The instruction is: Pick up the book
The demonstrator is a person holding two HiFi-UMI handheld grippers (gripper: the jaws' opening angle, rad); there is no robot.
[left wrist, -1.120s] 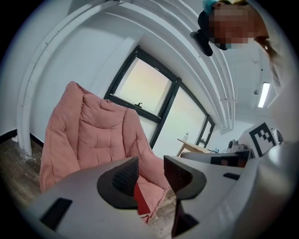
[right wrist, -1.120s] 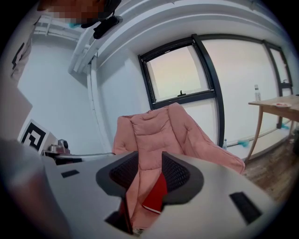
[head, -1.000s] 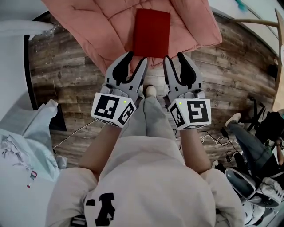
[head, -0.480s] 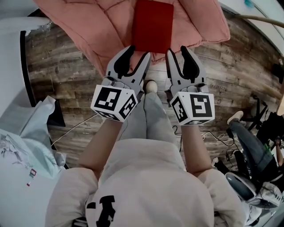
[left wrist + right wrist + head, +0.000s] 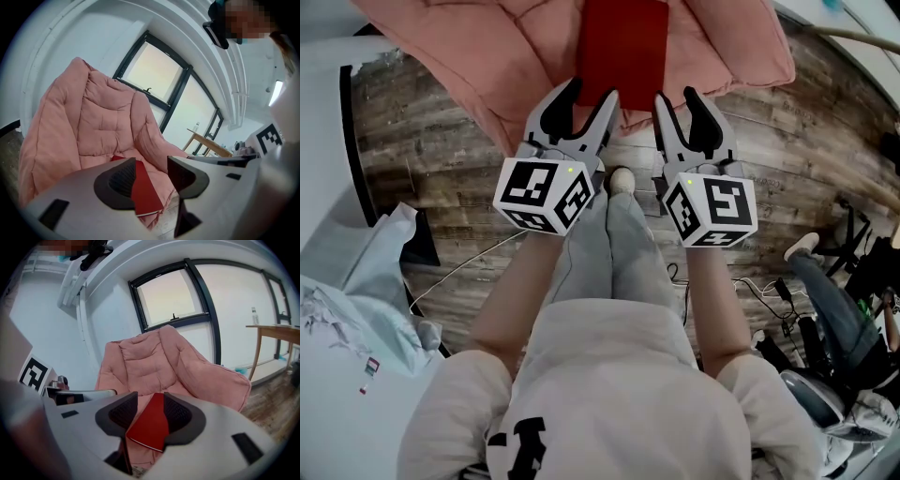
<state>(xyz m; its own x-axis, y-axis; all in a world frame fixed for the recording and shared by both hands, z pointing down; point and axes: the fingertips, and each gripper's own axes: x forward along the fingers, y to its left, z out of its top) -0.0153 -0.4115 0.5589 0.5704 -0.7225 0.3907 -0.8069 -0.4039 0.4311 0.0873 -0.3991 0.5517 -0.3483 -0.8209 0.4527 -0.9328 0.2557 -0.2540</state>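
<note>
Approach looks to be the step in hand.

Head view: the red book (image 5: 623, 52) lies flat on the seat of a pink chair (image 5: 487, 66) at the top centre of the frame. The left gripper (image 5: 591, 94) and the right gripper (image 5: 677, 98) sit side by side at mid-frame, above the wooden floor (image 5: 422, 141). Their tips point up the frame at the book's near edge, close to it but apparently short of contact. By count there are one book, one chair and two grippers.

Left gripper view: the jaws stand apart and have just been opening. Nothing sits between the pads. The book shows through the gap at lower centre, lying beyond the tips.

Right gripper view: its jaws are likewise apart and have just been opening, and they hold nothing. The book is framed in the gap at lower centre, again past the tips.

The next move, as I judge it, is to carry both grippers on to the near edge. Each would slip one jaw under the cover, where the soft seat should give, then close.
</note>
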